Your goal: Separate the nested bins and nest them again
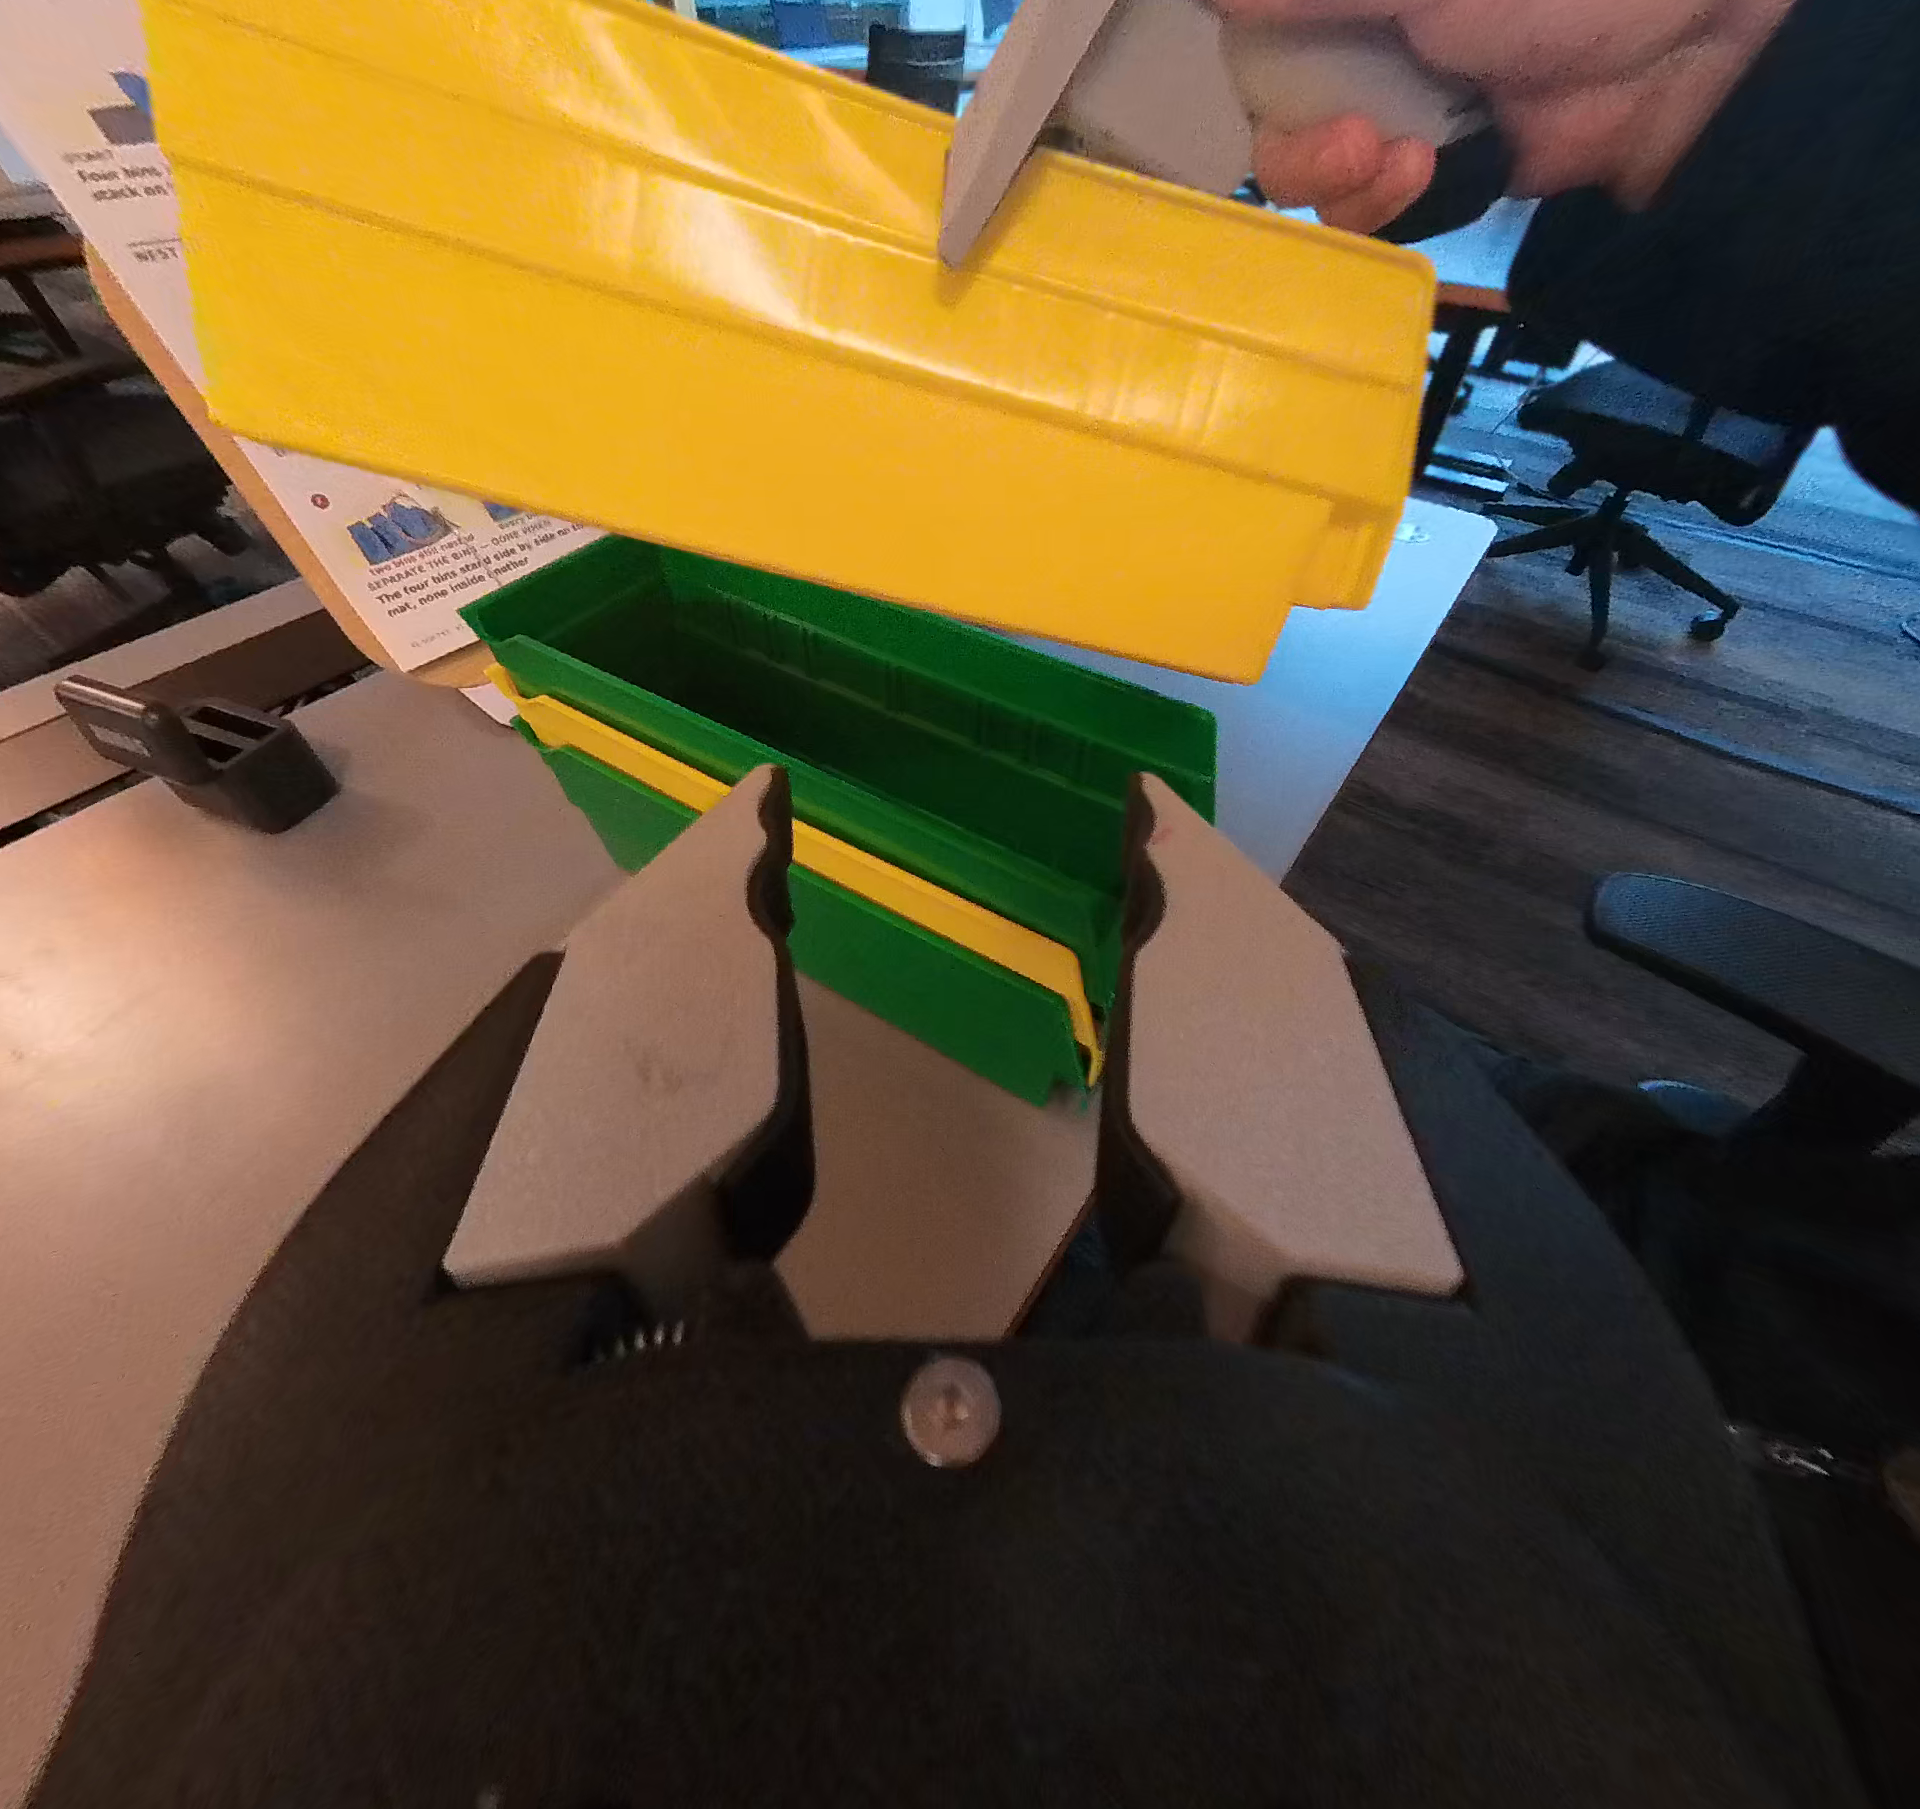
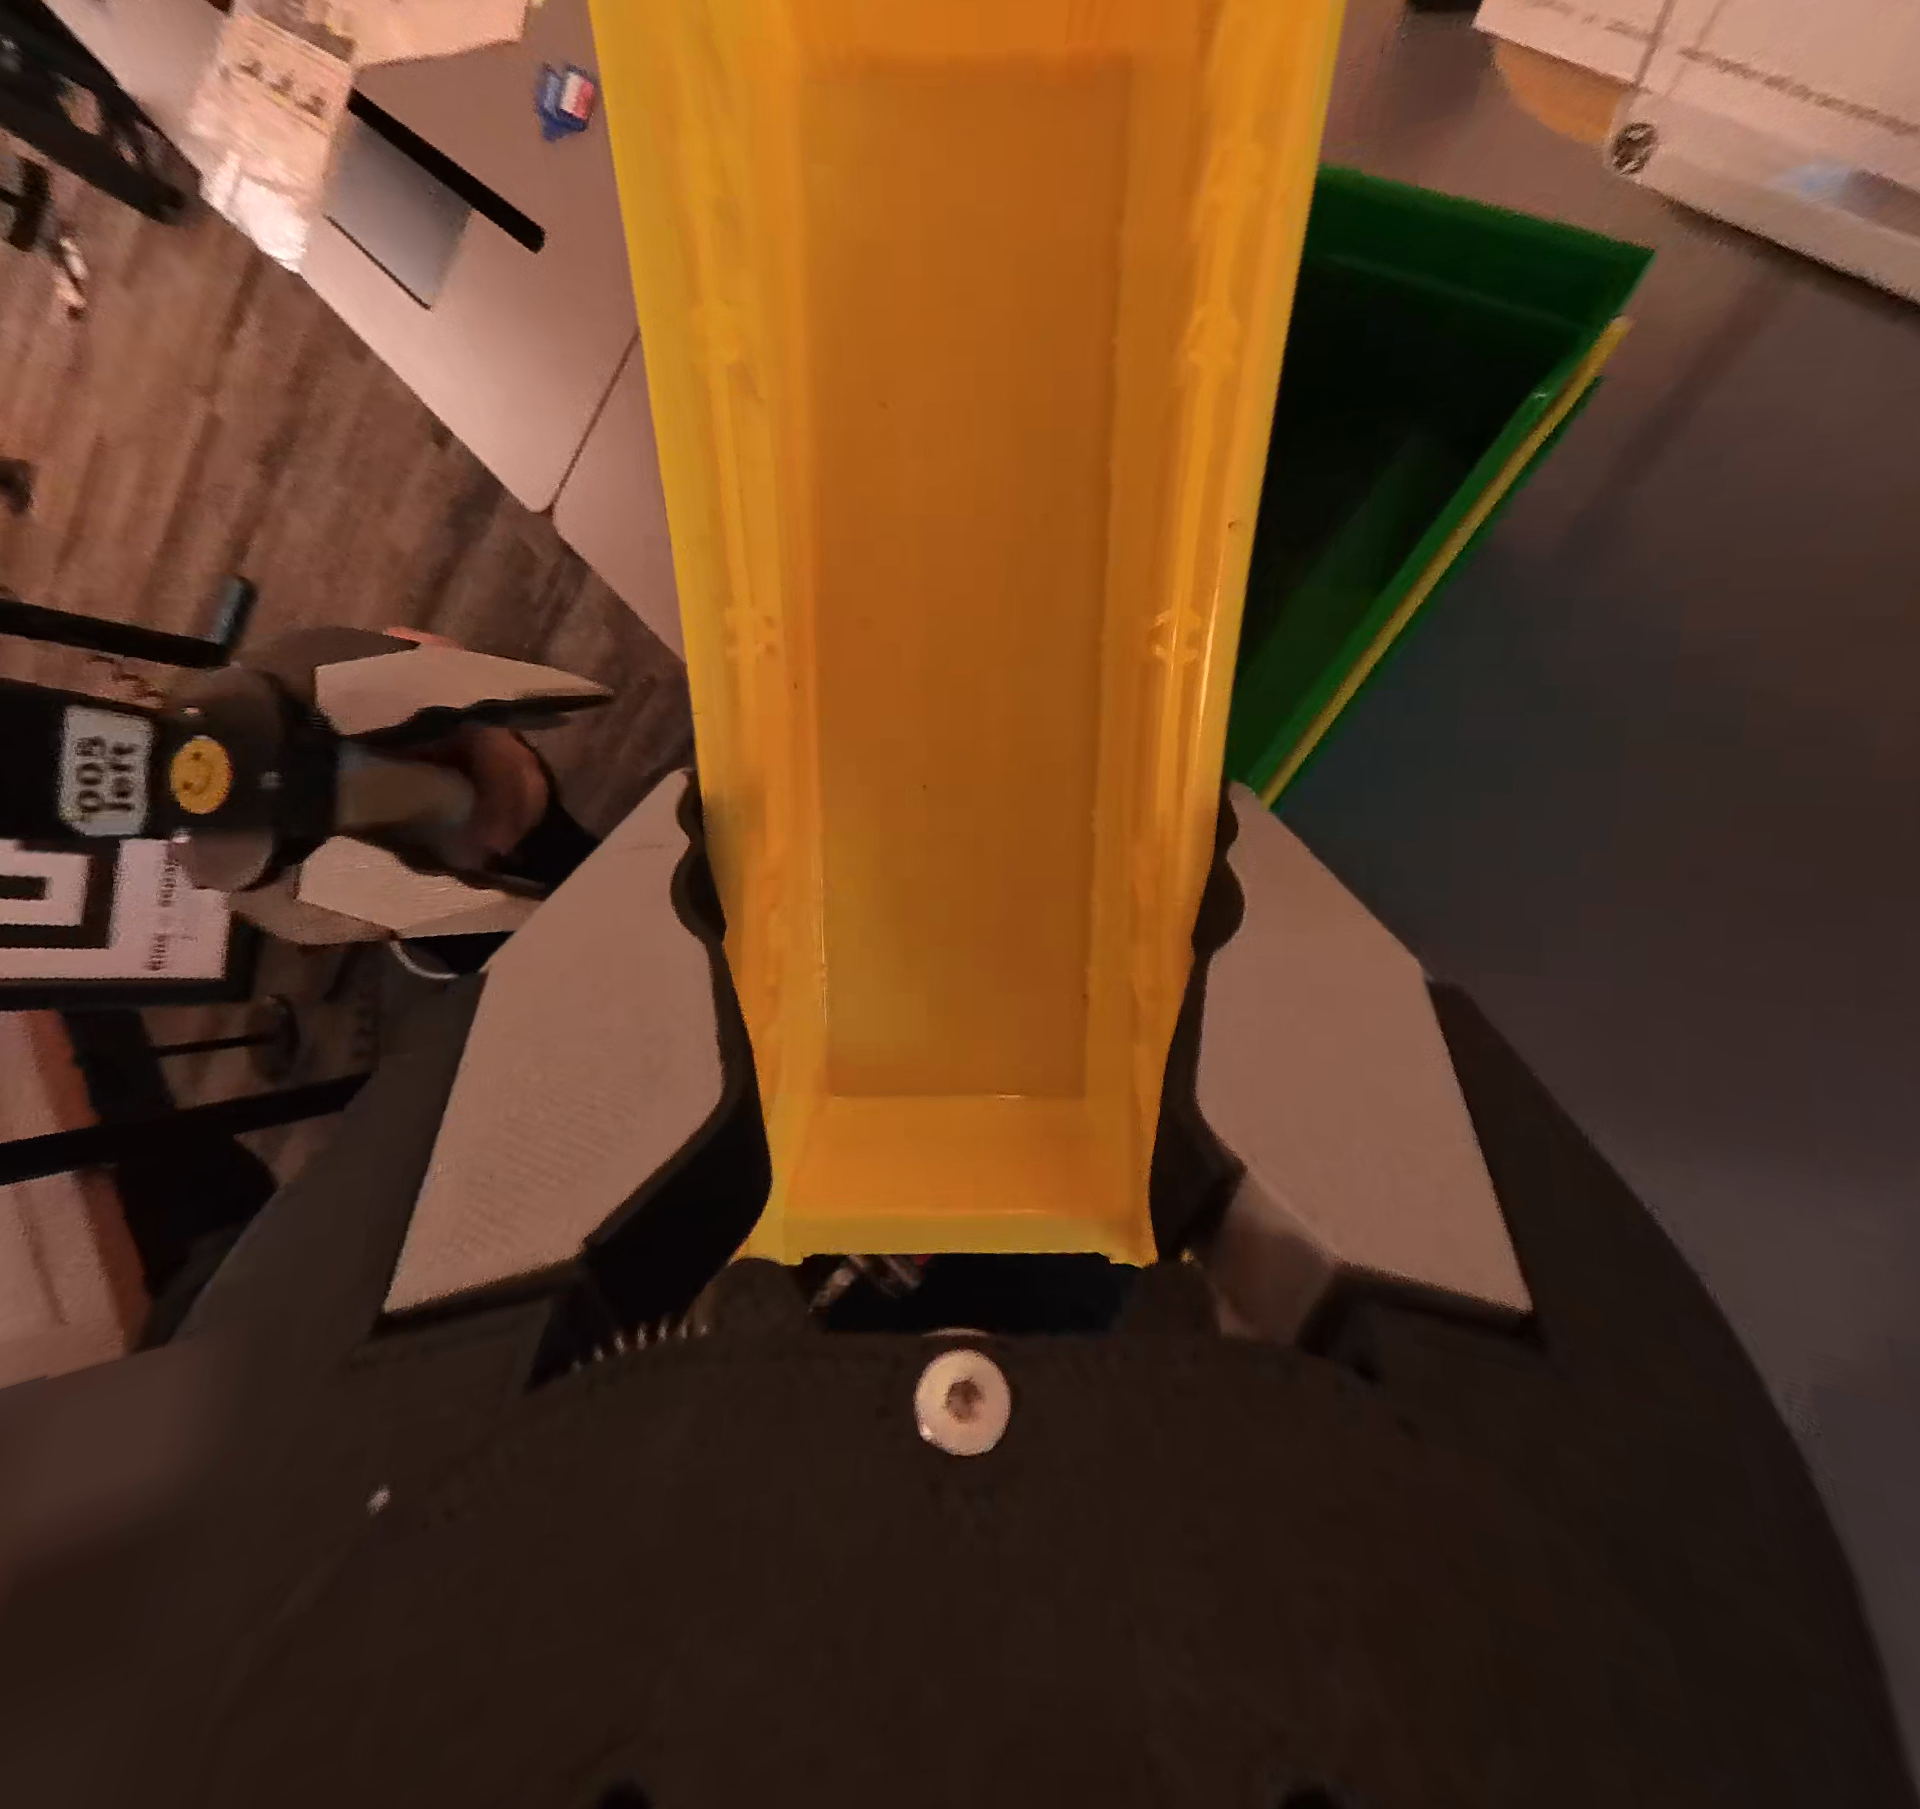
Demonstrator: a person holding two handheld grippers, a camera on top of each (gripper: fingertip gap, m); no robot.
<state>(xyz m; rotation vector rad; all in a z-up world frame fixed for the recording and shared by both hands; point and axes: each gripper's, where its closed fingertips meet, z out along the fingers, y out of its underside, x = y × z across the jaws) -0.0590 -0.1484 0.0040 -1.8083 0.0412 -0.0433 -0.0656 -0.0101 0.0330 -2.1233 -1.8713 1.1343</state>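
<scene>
Right wrist view: right gripper (image 2: 961,886) clamped across yellow bin (image 2: 966,512), frame centre; left gripper (image 1: 961,824) jaws apart, empty, before the nested bins (image 1: 883,824).

One bin (image 1: 790,325) hangs above three nested bins (image 1: 935,824).

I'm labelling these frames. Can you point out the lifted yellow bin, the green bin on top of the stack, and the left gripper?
lifted yellow bin (image 1: 727,388): left wrist view, long outer side wall.
green bin (image 1: 914,720): left wrist view, dark inner wall.
left gripper (image 1: 956,803): left wrist view, open gap between fingertips.
</scene>
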